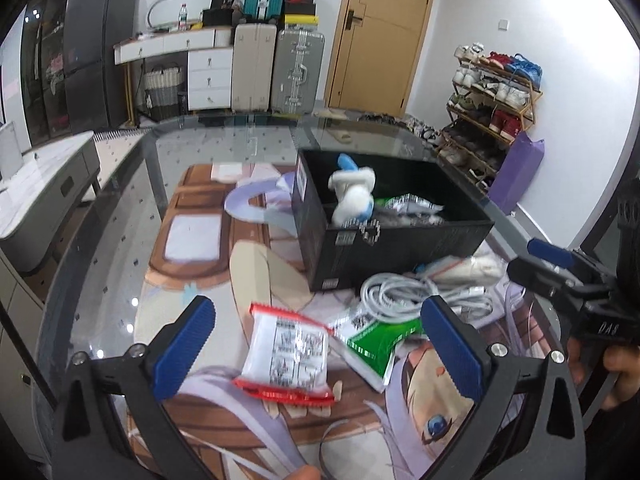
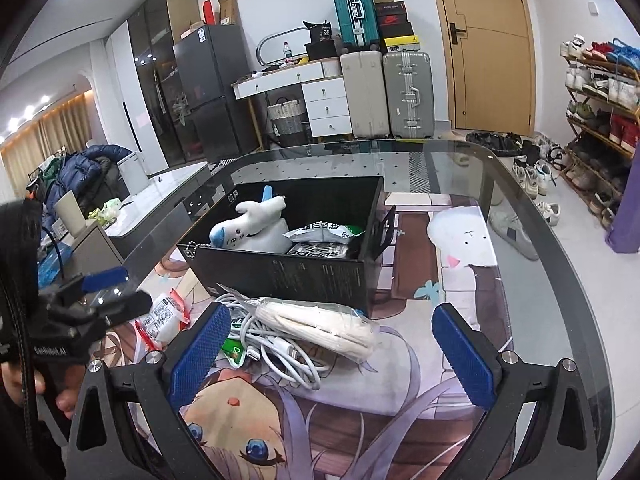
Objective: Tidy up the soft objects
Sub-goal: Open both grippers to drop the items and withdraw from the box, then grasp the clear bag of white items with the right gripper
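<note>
A black box stands on the printed mat and holds a white-and-blue plush toy and some packets. My left gripper is open, and a red-and-white packet lies on the mat between its fingers, clear of both pads. A green packet and a coil of white cable lie just beyond it. My right gripper is open too, low over the mat. Ahead of it, a clear bag of cream cloth rests on the cable, in front of the box.
The glass table curves away on the right, with a shoe rack and loose shoes on the floor past it. Suitcases and a white desk stand by the far wall. A person's hand grips the right tool.
</note>
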Tool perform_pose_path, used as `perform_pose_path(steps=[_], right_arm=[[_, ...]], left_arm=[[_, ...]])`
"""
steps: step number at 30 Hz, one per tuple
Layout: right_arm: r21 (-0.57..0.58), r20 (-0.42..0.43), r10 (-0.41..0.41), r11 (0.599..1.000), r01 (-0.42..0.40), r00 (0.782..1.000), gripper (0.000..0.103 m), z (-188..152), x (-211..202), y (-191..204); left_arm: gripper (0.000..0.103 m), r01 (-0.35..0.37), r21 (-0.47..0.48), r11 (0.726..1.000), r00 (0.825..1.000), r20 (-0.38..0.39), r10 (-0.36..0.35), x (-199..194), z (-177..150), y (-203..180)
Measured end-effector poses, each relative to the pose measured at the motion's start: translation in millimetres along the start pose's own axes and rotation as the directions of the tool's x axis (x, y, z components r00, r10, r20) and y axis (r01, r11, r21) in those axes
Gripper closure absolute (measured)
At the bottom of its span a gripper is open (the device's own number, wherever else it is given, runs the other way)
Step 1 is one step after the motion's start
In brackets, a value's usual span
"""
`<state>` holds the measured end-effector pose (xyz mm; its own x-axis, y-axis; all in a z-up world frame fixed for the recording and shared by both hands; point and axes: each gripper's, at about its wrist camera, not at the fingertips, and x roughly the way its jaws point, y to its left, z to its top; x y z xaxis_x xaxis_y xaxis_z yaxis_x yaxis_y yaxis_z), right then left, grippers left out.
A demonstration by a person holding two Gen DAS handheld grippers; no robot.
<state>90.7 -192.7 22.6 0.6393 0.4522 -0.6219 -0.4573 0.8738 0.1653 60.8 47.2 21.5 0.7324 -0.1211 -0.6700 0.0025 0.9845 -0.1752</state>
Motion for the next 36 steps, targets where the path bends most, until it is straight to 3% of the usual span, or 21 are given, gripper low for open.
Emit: perform_pose_path(steps=[16, 36], right_arm=[[0.017, -0.026, 0.005, 1.0, -0.005, 1.0, 0.001, -3.1, 7.9, -2.1], [0.068, -0.128, 0.03, 0.997, -0.021, 0.991, 0.001, 0.2, 49.4, 1.4]], left_arm=[[0.0, -0.032, -0.014, 0.999, 0.997, -0.074, 0.031, 14.0, -19.0, 6.5], [0.0, -0.029, -0.017, 0.999, 0.992, -0.123, 0.027, 25.7, -20.4, 11.3]])
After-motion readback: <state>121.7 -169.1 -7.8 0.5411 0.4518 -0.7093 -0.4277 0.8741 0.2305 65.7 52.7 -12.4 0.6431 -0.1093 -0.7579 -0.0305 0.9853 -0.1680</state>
